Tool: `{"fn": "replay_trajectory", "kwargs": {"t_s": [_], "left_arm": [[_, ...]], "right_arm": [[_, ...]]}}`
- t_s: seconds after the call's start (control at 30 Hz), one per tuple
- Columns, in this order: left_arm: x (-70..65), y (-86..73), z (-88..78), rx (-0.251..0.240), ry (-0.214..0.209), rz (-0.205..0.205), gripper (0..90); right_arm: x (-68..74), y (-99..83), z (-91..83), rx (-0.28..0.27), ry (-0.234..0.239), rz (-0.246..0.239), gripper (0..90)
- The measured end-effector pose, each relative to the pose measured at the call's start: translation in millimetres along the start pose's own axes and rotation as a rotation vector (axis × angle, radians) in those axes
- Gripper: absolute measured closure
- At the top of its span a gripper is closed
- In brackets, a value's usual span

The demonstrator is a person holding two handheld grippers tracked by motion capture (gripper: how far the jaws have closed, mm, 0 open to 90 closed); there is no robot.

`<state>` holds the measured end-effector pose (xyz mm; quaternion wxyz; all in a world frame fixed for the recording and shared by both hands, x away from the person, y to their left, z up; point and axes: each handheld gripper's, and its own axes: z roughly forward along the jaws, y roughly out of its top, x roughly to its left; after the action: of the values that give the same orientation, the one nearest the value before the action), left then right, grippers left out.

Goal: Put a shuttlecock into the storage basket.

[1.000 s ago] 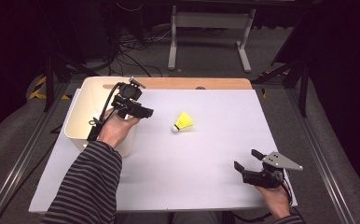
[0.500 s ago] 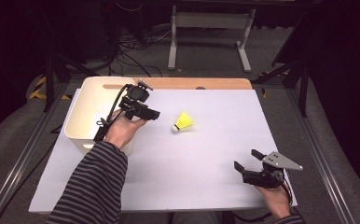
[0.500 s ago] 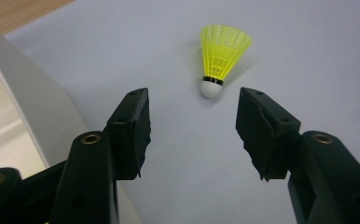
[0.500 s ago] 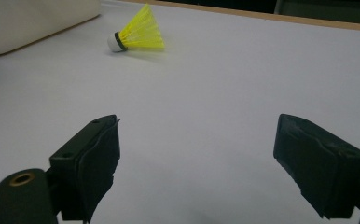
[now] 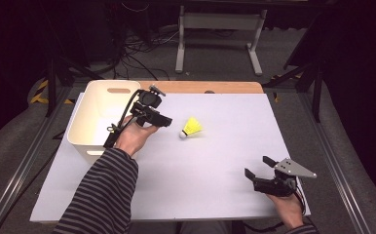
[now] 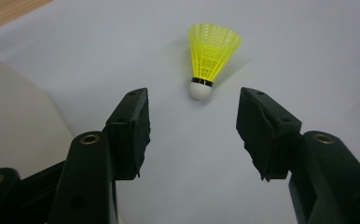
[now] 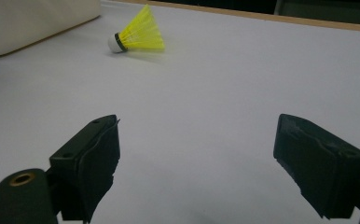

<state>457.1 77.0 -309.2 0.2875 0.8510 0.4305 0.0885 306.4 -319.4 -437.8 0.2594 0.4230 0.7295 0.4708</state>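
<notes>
A yellow shuttlecock (image 5: 192, 127) with a white cork tip lies on its side on the white table sheet (image 5: 215, 165). My left gripper (image 5: 169, 122) hovers just left of it, jaws open and pointing at it. In the left gripper view the shuttlecock (image 6: 211, 53) lies just beyond the gap of the left gripper (image 6: 193, 100), cork end toward me, touching neither pad. My right gripper (image 5: 257, 166) rests near the table's front right corner, open and holding nothing. In the right gripper view the shuttlecock (image 7: 138, 32) lies far off beyond the right gripper (image 7: 197, 126).
A white plastic bin (image 5: 86, 102) stands at the table's back left, right behind my left hand; its wall (image 6: 15, 126) shows beside the left jaw. A wooden strip (image 5: 210, 87) runs along the table's far edge. Metal rails flank the table.
My left gripper has shifted a little to the right, from the bin toward the shuttlecock. The right gripper and the shuttlecock have stayed put.
</notes>
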Motion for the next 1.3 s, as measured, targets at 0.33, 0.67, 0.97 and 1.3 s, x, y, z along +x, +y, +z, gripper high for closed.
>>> {"fn": "replay_trajectory", "kwargs": {"t_s": [0.33,0.67,0.97,1.3], "left_arm": [[-5.2,2.8,10.8,0.015,-0.009,0.004,44.8],[-8.6,5.2,21.6,0.029,-0.017,0.006,44.8],[-9.4,6.7,30.2,0.038,-0.020,0.004,44.7],[-10.5,8.5,40.7,0.055,-0.015,0.011,44.8]], "right_arm": [[0.1,0.0,-0.1,0.000,0.000,-0.001,14.7],[-0.2,0.0,-0.2,0.001,-0.002,0.000,14.7],[-0.3,-0.1,0.0,0.003,-0.002,0.000,14.7],[-0.5,-0.1,-0.1,0.002,-0.001,0.000,14.7]]}}
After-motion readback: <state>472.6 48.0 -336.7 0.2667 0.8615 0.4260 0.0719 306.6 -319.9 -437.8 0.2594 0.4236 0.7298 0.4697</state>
